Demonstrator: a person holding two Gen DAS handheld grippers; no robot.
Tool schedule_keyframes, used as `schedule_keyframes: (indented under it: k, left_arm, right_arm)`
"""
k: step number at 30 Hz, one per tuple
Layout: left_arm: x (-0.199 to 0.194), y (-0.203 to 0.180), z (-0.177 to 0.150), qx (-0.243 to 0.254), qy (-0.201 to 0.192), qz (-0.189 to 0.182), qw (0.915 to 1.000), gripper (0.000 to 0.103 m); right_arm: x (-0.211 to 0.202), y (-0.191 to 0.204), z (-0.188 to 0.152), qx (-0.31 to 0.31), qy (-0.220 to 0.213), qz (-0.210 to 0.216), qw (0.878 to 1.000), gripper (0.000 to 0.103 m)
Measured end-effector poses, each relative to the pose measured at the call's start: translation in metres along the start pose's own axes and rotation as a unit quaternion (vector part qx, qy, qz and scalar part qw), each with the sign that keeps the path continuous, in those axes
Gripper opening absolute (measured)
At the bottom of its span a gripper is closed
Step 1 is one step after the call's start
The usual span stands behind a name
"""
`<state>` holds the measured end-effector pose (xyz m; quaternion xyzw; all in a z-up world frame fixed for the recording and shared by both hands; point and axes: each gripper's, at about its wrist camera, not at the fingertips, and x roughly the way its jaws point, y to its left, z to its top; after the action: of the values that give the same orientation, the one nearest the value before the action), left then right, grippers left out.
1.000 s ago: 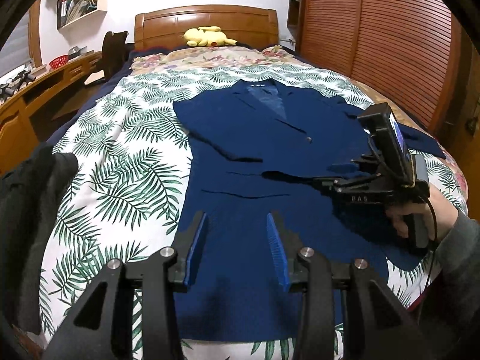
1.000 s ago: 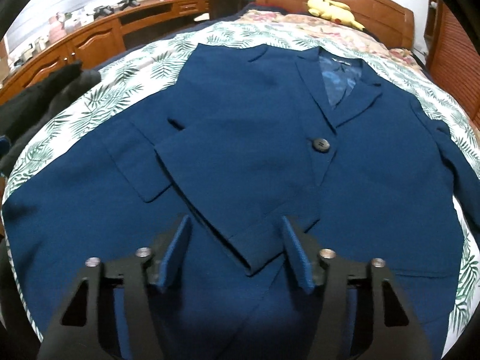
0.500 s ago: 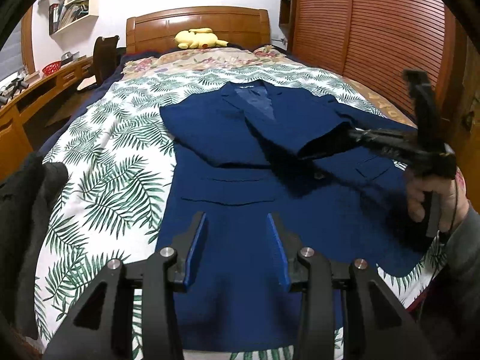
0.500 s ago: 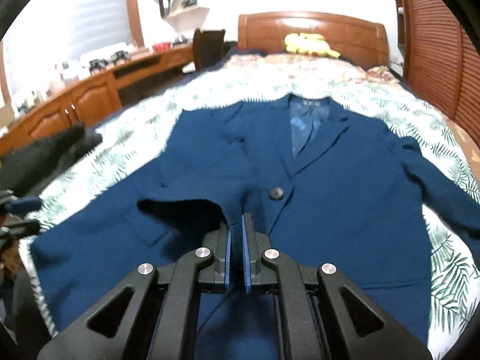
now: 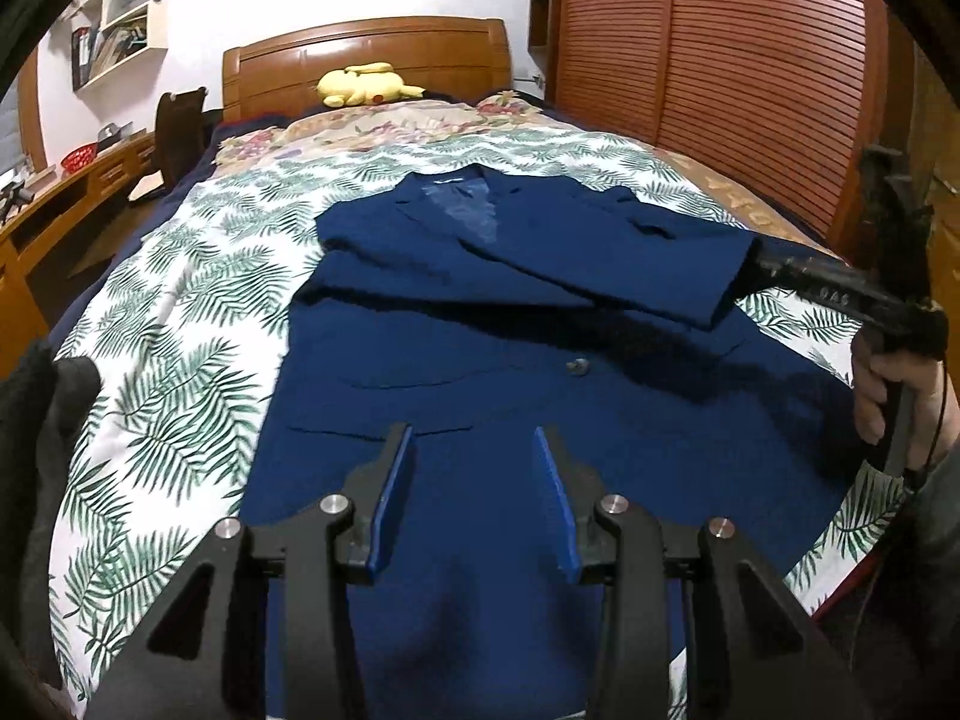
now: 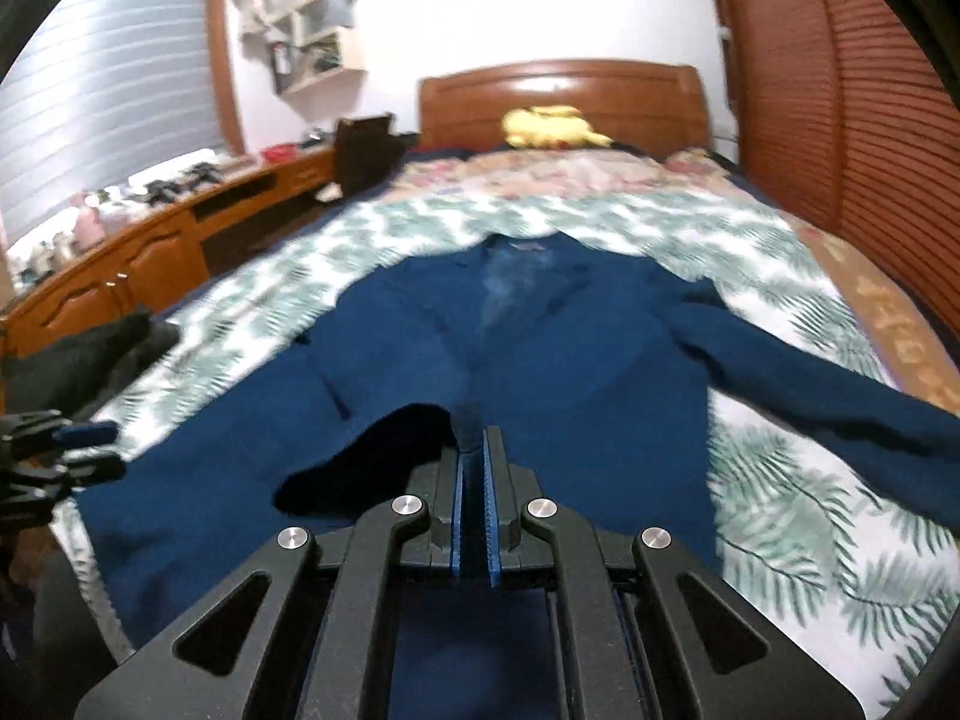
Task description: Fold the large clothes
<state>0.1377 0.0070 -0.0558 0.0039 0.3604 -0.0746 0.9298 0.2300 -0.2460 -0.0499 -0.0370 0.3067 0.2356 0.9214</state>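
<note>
A navy blue blazer point(image 5: 480, 360) lies face up on the palm-leaf bedspread point(image 5: 180, 324), collar toward the headboard. My left gripper point(image 5: 474, 456) is open and empty, hovering above the blazer's lower hem. My right gripper point(image 6: 475, 450) is shut on the cuff of the blazer's left-side sleeve point(image 5: 690, 282) and holds it lifted across the chest toward the right; it also shows in the left wrist view point(image 5: 759, 264). The other sleeve point(image 6: 840, 402) lies spread out to the right over the bedspread point(image 6: 810, 510).
A yellow plush toy point(image 5: 363, 84) lies by the wooden headboard point(image 5: 366, 60). A dark garment point(image 5: 42, 420) sits at the bed's left edge. A wooden desk point(image 6: 138, 258) and chair point(image 6: 366, 150) run along the left. A slatted wardrobe point(image 5: 750, 72) stands to the right.
My right gripper closed on the sleeve cuff, lifted it and drew it across the blazer to the right. My left gripper stayed open over the hem.
</note>
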Motion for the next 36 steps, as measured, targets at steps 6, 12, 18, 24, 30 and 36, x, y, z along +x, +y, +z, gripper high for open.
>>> schedule_keyframes:
  k: [6, 12, 18, 24, 30, 36]
  left_arm:
    - [0.009, -0.021, 0.006, 0.005, -0.001, -0.01, 0.9999, 0.039]
    - [0.015, -0.037, 0.013, 0.005, -0.004, -0.012, 0.9999, 0.039]
    - [0.021, -0.047, 0.015, 0.013, -0.007, -0.007, 0.9999, 0.039]
    - [0.035, -0.042, 0.017, 0.013, -0.005, -0.003, 0.9999, 0.039]
    - [0.052, -0.027, 0.031, 0.005, -0.018, 0.005, 0.9998, 0.039]
    - [0.072, -0.008, 0.049, -0.013, -0.035, 0.003, 0.9993, 0.039]
  right_arm:
    - [0.012, -0.019, -0.023, 0.01, 0.05, -0.007, 0.999, 0.003]
    - [-0.002, -0.028, -0.031, 0.003, 0.044, -0.014, 0.999, 0.003]
    - [-0.015, -0.038, -0.031, 0.011, 0.028, -0.005, 1.0, 0.003]
    - [-0.005, -0.027, -0.027, -0.004, 0.031, -0.001, 1.0, 0.009]
    - [0.016, -0.011, -0.027, -0.01, 0.042, 0.017, 0.999, 0.043]
    - [0.033, 0.013, -0.031, -0.037, 0.055, 0.042, 0.997, 0.043]
